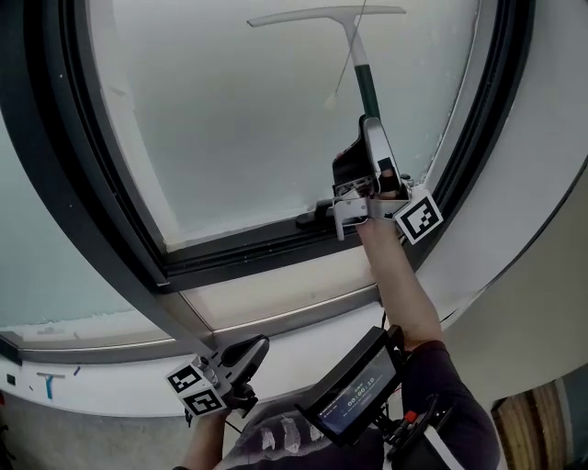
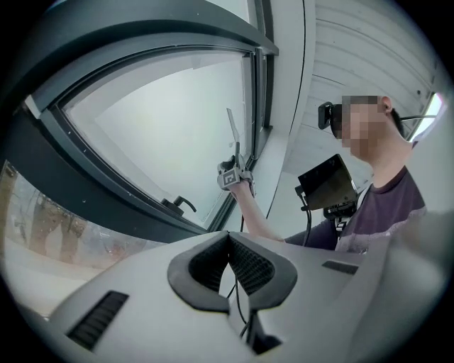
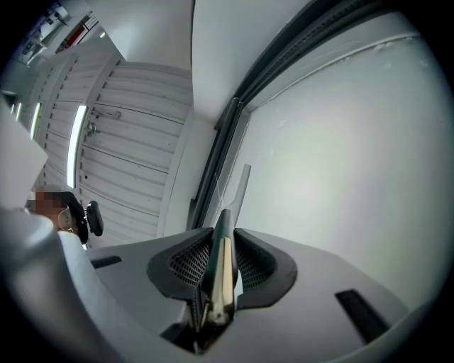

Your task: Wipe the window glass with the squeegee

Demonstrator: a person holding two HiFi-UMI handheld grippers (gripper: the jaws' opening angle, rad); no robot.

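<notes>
The squeegee has a pale blade (image 1: 326, 16) lying flat against the upper part of the window glass (image 1: 230, 119), and a dark green handle (image 1: 367, 87) running down from it. My right gripper (image 1: 370, 128) is shut on that handle, held up against the pane near its right side. In the right gripper view the handle (image 3: 221, 237) is pinched between the pads of the right gripper (image 3: 221, 259), with the blade (image 3: 240, 186) ahead. My left gripper (image 1: 253, 349) hangs low below the sill, shut and empty. In its own view the left gripper (image 2: 230, 273) holds nothing.
A dark window frame (image 1: 276, 243) borders the pane, with a black window handle (image 1: 317, 216) on its lower rail. A pale sill (image 1: 276, 289) runs beneath. A small screen device (image 1: 354, 395) is strapped at the person's chest. A white wall (image 1: 514, 229) stands to the right.
</notes>
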